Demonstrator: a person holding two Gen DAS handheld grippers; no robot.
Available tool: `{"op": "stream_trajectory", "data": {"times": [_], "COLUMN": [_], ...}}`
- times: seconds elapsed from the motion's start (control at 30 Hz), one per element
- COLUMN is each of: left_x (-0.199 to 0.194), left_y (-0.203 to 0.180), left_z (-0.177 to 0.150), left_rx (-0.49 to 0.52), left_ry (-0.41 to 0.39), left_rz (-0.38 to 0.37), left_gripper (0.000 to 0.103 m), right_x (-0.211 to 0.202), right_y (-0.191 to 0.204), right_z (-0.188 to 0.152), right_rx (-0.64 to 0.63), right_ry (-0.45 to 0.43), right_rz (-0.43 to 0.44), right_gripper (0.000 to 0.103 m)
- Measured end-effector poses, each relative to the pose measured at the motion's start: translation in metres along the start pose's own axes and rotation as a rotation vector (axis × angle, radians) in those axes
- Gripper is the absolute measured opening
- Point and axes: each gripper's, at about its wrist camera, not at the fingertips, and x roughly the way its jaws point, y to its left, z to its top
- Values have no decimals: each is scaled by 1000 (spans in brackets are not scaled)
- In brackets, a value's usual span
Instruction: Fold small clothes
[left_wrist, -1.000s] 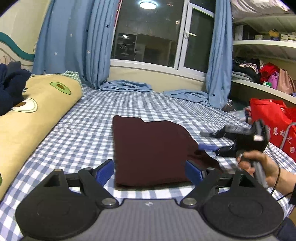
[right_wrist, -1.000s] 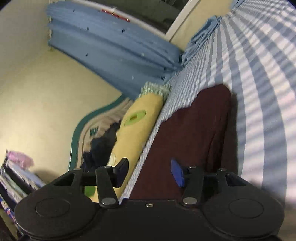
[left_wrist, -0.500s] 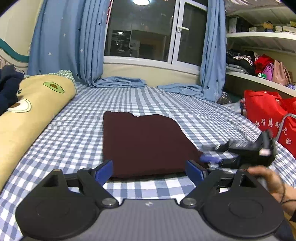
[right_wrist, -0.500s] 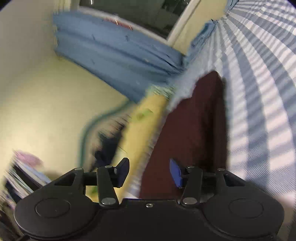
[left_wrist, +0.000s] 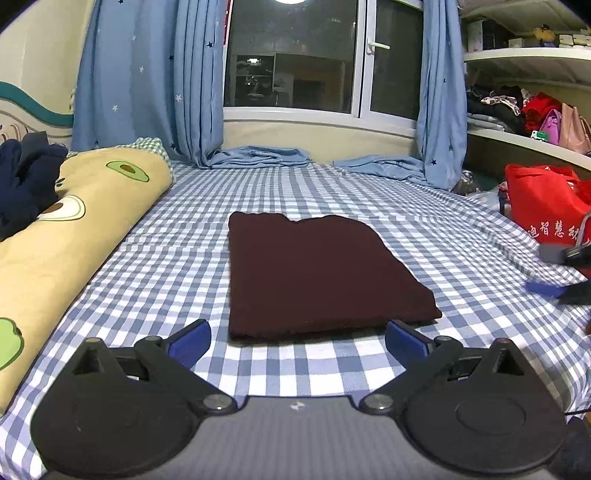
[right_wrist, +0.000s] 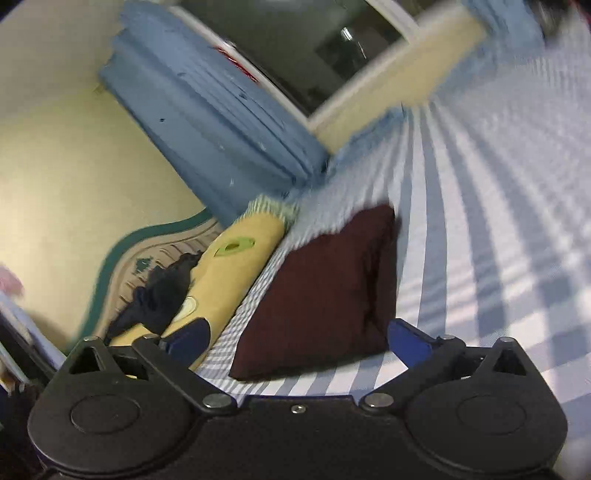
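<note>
Nearest, the left hand-held gripper (left_wrist: 297, 341) and right hand-held gripper (right_wrist: 297, 341) are opening wide, nothing between the jaws. Just beyond, the maroon garment (left_wrist: 314, 275) lies folded flat on the checked bed (left_wrist: 177, 258); folding looks finished, so setting it aside or fetching another piece seems next. Motion blur smears the right view

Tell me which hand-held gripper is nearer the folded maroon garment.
Left, narrowly. The left hand-held gripper hovers just off the maroon garment's near edge; the right hand-held gripper sits off its right side, apart.
</note>
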Motion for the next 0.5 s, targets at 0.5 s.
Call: {"op": "stream_trajectory", "data": {"times": [0.5], "left_x": [6], "left_y": [8], "left_z": [-9], "left_rx": [-12], "left_ry": [93], "left_rz": [66], "left_gripper": [102], "right_x": [-16], "right_y": [118], "right_z": [-68], "right_rx": [-428], "right_ry": [44], "right_rz": [-336], "right_gripper": [103]}}
